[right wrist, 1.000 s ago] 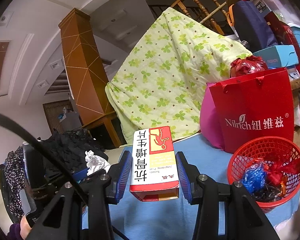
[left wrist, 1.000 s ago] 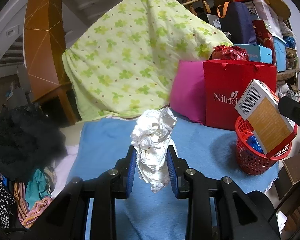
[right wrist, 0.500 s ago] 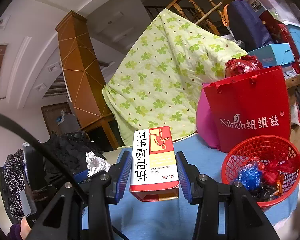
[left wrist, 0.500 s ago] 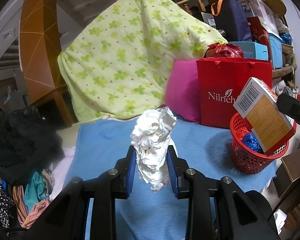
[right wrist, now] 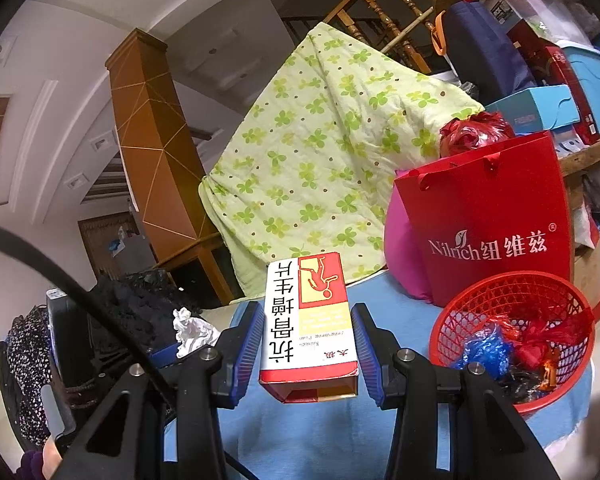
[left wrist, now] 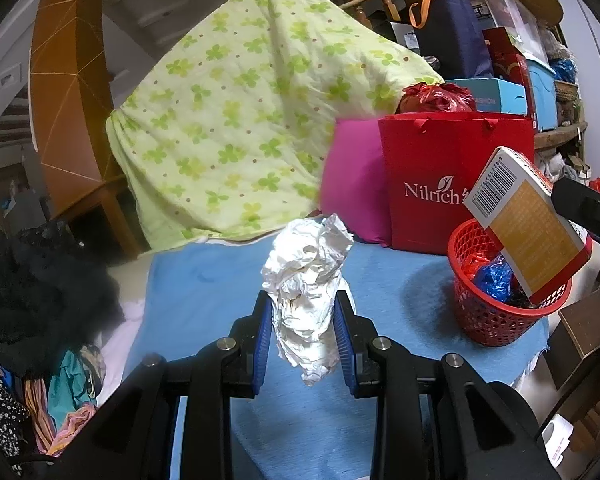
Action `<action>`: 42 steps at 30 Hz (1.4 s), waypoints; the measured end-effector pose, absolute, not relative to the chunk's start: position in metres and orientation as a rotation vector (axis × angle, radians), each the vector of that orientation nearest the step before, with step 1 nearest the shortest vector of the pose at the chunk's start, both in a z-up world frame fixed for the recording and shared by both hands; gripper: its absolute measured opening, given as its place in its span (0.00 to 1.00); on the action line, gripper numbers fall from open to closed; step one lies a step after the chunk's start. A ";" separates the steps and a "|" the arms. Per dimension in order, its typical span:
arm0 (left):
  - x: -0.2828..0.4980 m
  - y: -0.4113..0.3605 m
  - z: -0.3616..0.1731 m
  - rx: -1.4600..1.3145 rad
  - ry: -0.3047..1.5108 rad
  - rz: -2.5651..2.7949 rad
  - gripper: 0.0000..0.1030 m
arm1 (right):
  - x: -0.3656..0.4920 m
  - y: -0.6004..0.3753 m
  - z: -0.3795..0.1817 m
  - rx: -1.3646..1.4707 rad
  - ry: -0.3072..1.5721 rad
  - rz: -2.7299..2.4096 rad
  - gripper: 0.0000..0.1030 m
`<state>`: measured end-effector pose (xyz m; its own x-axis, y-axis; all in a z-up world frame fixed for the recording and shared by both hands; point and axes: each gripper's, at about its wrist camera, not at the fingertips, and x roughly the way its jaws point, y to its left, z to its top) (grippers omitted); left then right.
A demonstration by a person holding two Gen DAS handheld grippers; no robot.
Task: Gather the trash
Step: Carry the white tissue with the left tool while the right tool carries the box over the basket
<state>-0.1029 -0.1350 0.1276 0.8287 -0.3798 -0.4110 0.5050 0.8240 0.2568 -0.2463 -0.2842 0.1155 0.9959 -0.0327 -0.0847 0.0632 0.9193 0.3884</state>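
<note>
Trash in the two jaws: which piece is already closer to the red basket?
The printed carton in the right gripper, overlapping the red basket; the crumpled white paper is off to the side.

Dim, even indoor light left both fisheye views sharp at centre, strongly bowed and dark-vignetted at their edges.

The carton [left wrist: 526,216] hides part of the red basket [left wrist: 496,320]; its small print is unreadable.

The round red mesh plastic basket [left wrist: 500,304] slid slightly leftward in both views; beside it, the red paper shopping bag [right wrist: 488,220] shifted likewise.
</note>
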 end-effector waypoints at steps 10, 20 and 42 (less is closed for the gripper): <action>-0.108 -0.146 0.127 0.390 0.349 -0.500 0.31 | -0.254 -0.293 0.114 0.414 0.067 -0.066 0.47; -0.110 -0.157 0.125 0.407 0.357 -0.525 0.31 | -0.264 -0.307 0.112 0.430 0.056 -0.094 0.47; -0.116 -0.189 0.120 0.445 0.370 -0.571 0.31 | -0.291 -0.344 0.114 0.466 0.006 -0.176 0.47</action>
<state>-0.1163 -0.1888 0.1202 0.7809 -0.4320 -0.4511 0.5881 0.7519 0.2979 -0.2906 -0.3442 0.1135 0.9847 -0.1680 -0.0458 0.1706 0.8783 0.4467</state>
